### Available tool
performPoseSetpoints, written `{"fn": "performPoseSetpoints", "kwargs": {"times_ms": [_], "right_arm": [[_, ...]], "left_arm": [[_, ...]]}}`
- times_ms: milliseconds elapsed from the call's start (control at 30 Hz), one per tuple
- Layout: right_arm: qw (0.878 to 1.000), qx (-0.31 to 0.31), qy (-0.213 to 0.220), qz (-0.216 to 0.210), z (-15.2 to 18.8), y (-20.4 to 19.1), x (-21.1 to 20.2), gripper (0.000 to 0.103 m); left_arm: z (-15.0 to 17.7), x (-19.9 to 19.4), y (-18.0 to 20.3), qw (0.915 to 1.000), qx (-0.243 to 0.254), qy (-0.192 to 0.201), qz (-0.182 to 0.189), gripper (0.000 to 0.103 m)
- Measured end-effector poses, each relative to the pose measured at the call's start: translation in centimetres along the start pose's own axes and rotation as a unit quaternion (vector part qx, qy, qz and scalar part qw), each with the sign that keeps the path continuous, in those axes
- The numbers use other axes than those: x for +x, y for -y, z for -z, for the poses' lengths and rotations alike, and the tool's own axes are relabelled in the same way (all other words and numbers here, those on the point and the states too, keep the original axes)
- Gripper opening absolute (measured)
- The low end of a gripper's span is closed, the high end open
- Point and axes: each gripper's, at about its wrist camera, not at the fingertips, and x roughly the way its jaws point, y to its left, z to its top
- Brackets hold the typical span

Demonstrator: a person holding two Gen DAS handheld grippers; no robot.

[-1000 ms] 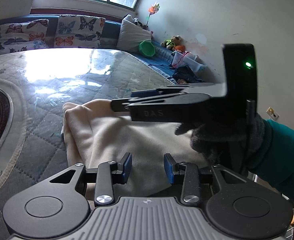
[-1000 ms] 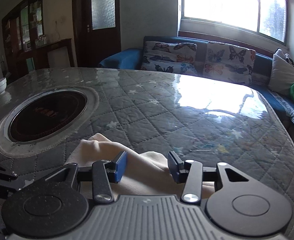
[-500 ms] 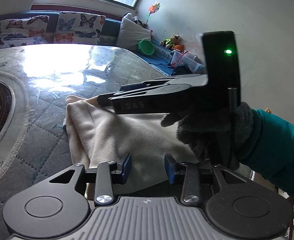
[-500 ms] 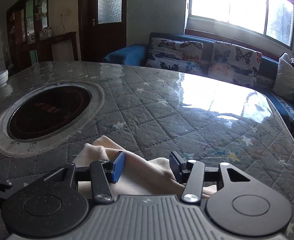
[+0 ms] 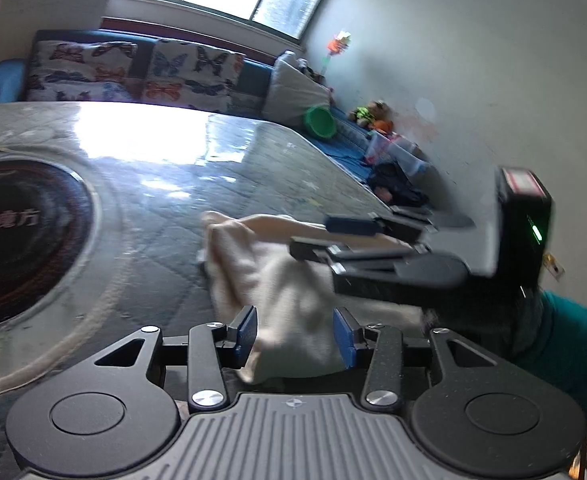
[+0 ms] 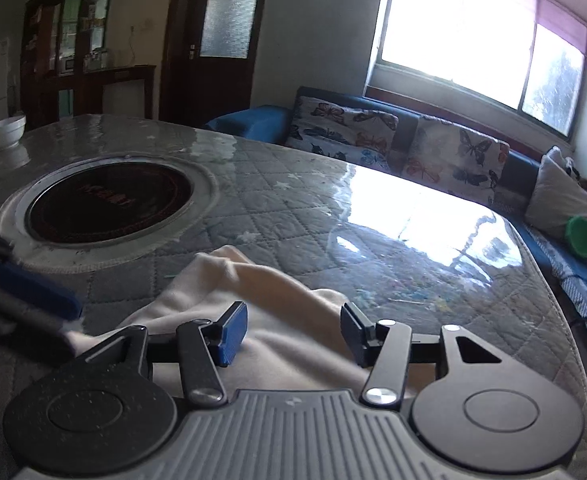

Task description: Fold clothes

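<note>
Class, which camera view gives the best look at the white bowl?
The right wrist view: the white bowl sits whole at the table's far left edge. The left wrist view does not show it at all.

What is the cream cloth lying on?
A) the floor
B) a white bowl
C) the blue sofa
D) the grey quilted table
D: the cream cloth lies bunched on the grey quilted table, close to the round dark burner set into it; the blue sofa is farther back by the window.
</note>
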Motion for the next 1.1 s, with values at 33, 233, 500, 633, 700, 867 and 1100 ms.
{"fn": "performPoseSetpoints", "kwargs": {"times_ms": [33, 233, 500, 633, 700, 867, 1100], "right_arm": [[1.000, -0.011, 0.003, 0.000, 0.2, -0.6, -0.2, 0.055], [0.998, -0.062, 0.026, -0.017, 1.1, -4.5, -1.2, 0.057], [0.997, -0.043, 0.058, -0.004, 1.2, -4.5, -3.4, 0.065], [0.997, -0.030, 0.046, 0.058, 1.4, -1.9, -2.7, 0.068], [0.997, -0.030, 0.030, 0.071, 2.0, -1.1, -2.1, 0.068], [0.996, -0.061, 0.034, 0.049, 3.2, -3.2, -2.9, 0.068], [0.993, -0.104, 0.055, 0.024, 4.1, -7.0, -4.9, 0.075]], "left_arm": [[-0.1, -0.2, -0.3, 1.0000, -0.004, 0.003, -0.004, 0.046], [-0.3, -1.3, -1.7, 0.9991, -0.025, 0.021, -0.026, 0.048], [-0.3, -2.0, -3.0, 0.9976, -0.044, 0.029, -0.045, 0.050], [0.0, -2.1, -3.0, 0.9973, -0.049, 0.028, -0.047, 0.052], [0.1, -2.1, -3.0, 0.9972, -0.051, 0.027, -0.047, 0.052], [0.3, -2.1, -3.0, 0.9969, -0.055, 0.026, -0.049, 0.055], [0.2, -1.9, -3.1, 0.9968, -0.058, 0.024, -0.049, 0.056]]}}
